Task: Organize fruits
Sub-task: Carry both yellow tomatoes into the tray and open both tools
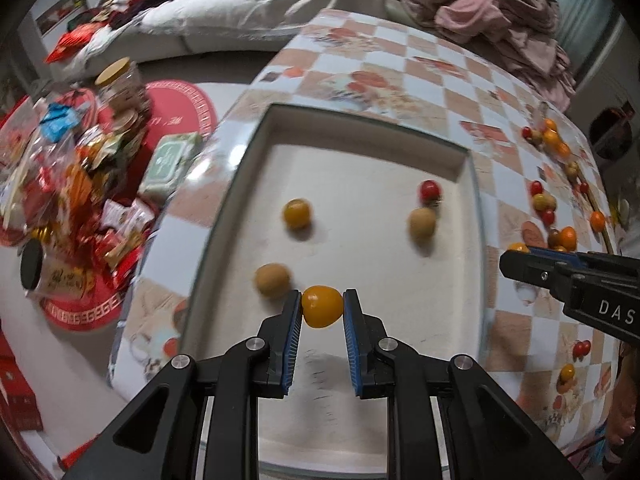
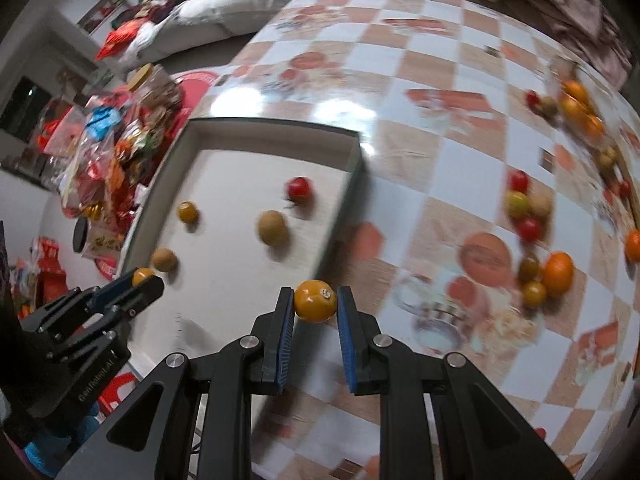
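My left gripper (image 1: 322,306) is shut on a yellow-orange fruit (image 1: 322,306) and holds it over the near part of a shallow white tray (image 1: 360,128). In the tray lie a yellow fruit (image 1: 297,213), a red cherry tomato (image 1: 429,191) and two brown fruits (image 1: 422,223) (image 1: 272,280). My right gripper (image 2: 315,300) is shut on another yellow-orange fruit (image 2: 315,300), held just right of the tray's right rim (image 2: 340,208). Loose fruits (image 2: 556,272) lie on the checkered tablecloth at the right. The left gripper also shows in the right wrist view (image 2: 144,278).
The table (image 1: 400,64) has a checkered fruit-print cloth. A heap of snack packets and a jar (image 1: 120,84) sits on a red mat on the floor at left. A sofa with pillows and pink cloth (image 1: 500,12) is behind the table.
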### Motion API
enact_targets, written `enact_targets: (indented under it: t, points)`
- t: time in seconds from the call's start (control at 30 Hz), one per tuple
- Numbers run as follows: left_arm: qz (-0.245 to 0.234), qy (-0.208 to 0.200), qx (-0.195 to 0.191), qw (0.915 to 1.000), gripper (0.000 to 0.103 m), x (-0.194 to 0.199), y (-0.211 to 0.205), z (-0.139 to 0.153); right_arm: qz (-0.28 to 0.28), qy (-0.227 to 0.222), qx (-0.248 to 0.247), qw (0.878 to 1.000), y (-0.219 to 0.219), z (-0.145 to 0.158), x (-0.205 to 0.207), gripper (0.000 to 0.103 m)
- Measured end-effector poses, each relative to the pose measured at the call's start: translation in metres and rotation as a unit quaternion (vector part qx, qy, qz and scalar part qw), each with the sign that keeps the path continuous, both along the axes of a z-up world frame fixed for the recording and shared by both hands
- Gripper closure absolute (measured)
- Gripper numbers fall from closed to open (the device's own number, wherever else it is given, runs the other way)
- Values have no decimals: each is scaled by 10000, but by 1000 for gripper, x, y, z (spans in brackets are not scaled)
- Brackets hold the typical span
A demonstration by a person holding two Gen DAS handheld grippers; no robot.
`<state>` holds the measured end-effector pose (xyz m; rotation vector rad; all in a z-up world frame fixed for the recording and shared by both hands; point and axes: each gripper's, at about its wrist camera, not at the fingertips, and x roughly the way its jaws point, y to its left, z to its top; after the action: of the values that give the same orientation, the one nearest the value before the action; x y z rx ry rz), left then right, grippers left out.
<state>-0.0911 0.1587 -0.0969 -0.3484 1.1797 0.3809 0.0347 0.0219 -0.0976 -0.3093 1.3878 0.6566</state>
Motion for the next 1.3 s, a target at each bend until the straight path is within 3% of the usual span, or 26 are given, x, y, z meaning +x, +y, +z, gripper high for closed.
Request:
enact_targets:
  t: [0.5, 1.0, 1.3]
  points:
    - [515, 329, -133, 9980, 81, -30, 31, -35, 700, 123, -194, 9973, 64, -33, -22, 80]
    - [305, 465, 43, 9984, 80, -22, 26, -45, 792, -43, -525, 9955, 74, -60, -23, 80]
    - [167, 653, 225, 9975, 80, -19, 22, -48, 951, -110, -534, 9940, 74, -59, -24, 79]
